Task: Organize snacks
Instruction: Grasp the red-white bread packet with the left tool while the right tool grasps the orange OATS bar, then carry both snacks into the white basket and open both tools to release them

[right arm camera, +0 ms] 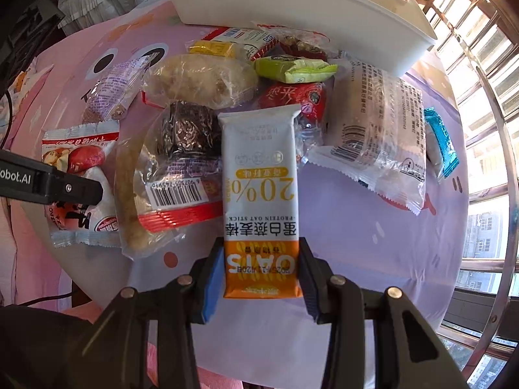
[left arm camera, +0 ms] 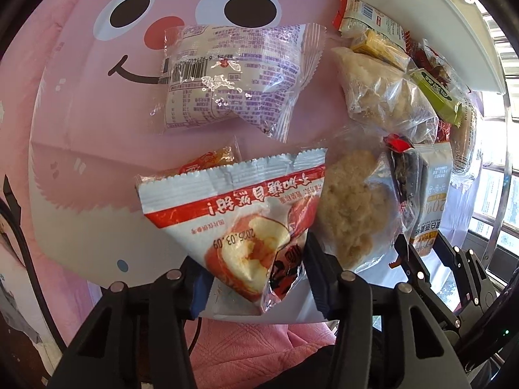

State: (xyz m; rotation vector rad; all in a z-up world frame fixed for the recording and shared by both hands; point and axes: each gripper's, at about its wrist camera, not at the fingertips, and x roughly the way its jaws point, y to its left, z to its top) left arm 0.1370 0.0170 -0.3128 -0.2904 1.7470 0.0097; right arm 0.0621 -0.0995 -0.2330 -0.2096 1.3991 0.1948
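The pink tablecloth (right arm camera: 356, 227) with its cartoon face covers the whole table, and everything here is placed against it; at its far edge stands the white tray (right arm camera: 292, 3), its long wall just behind the heap of snacks; in front of that wall, on the cloth, lies a clear bun packet (right arm camera: 379, 129) with black print and a barcode, and to its left a pale clear-wrapped pastry (right arm camera: 201, 81); a second clear bun packet with purple print (left arm camera: 233, 74) lies alone across the cartoon mouth; near the cloth's near edge the oat stick packet (right arm camera: 261, 201), white above and orange below, points toward the heap, and the right gripper (right arm camera: 259, 288) has its two pads pressed on the packet's orange end, jaws narrowed onto it; further left along the same near edge the red-and-white cake packet (left arm camera: 246, 223) lies with a corner clamped in the left gripper (left arm camera: 256, 278), jaws drawn in on the crumpled wrapper; smallest of all, a green candy wrapper (right arm camera: 292, 68) sits atop the heap just below the tray wall, and a blue sachet (right arm camera: 441, 142) lies at the cloth's right side.
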